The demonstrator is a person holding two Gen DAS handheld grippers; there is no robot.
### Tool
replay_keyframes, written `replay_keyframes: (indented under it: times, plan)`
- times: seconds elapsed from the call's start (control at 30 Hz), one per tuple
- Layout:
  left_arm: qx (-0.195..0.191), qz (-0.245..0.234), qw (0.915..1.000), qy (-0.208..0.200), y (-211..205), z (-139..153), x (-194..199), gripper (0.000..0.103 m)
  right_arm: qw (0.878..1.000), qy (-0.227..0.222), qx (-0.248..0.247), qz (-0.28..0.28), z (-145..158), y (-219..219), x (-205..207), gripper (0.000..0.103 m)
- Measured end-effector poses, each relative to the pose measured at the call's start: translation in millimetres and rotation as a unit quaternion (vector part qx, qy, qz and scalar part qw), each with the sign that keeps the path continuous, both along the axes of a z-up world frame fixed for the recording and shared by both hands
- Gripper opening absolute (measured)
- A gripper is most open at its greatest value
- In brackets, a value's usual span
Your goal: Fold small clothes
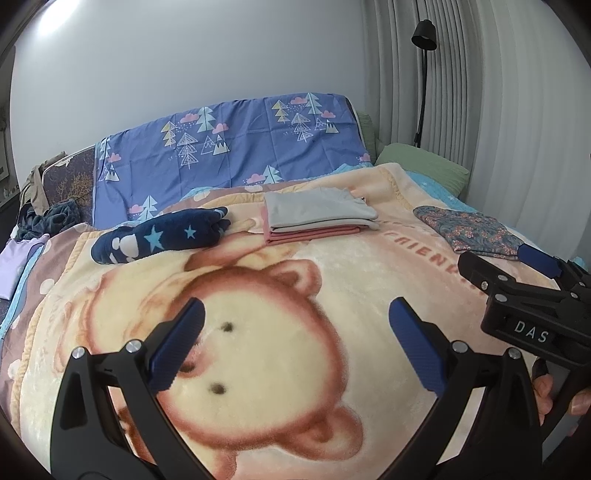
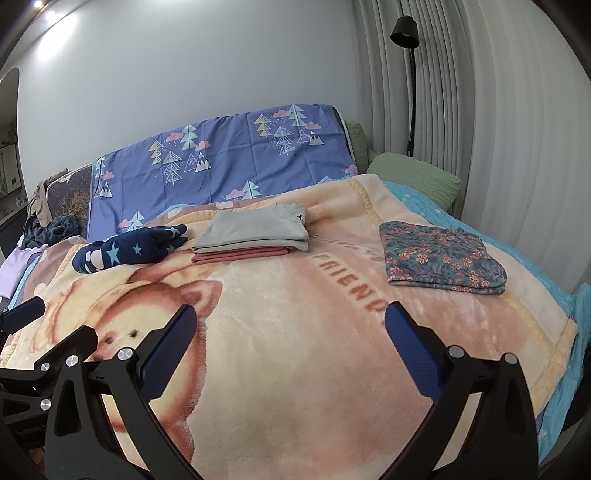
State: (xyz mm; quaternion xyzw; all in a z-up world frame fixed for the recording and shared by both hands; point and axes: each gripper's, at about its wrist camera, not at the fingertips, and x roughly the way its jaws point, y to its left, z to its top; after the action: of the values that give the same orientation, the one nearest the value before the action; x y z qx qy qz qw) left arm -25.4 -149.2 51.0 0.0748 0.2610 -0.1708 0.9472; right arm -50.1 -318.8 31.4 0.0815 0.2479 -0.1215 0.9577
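Observation:
A folded grey garment [image 1: 317,210] lies on a folded pink one [image 1: 314,233] at the far middle of the bear blanket [image 1: 369,273]; the stack also shows in the right wrist view [image 2: 255,227]. A folded floral garment [image 2: 441,253] lies to the right, also seen in the left wrist view [image 1: 469,230]. A rolled navy star garment [image 1: 162,236] lies to the left, also in the right wrist view [image 2: 129,249]. My left gripper [image 1: 295,343] is open and empty above the bear face. My right gripper [image 2: 288,343] is open and empty beside it.
A blue tree-print sheet [image 1: 229,147] covers the headboard. A green pillow [image 2: 417,175] sits at the back right by the curtains. A black lamp [image 2: 404,33] stands behind it. Loose clothes [image 1: 48,218] pile at the far left.

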Motion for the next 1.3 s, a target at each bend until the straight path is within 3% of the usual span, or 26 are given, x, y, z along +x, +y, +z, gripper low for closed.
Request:
replay_keyframes:
  times: [1.3]
  plan:
    - [-0.002,-0.005,1.0000,-0.003,-1.0,-4.4,-1.7,0.101,1.000,0.009,-0.001,-0.001,-8.4,-4.1,-0.1,0.102]
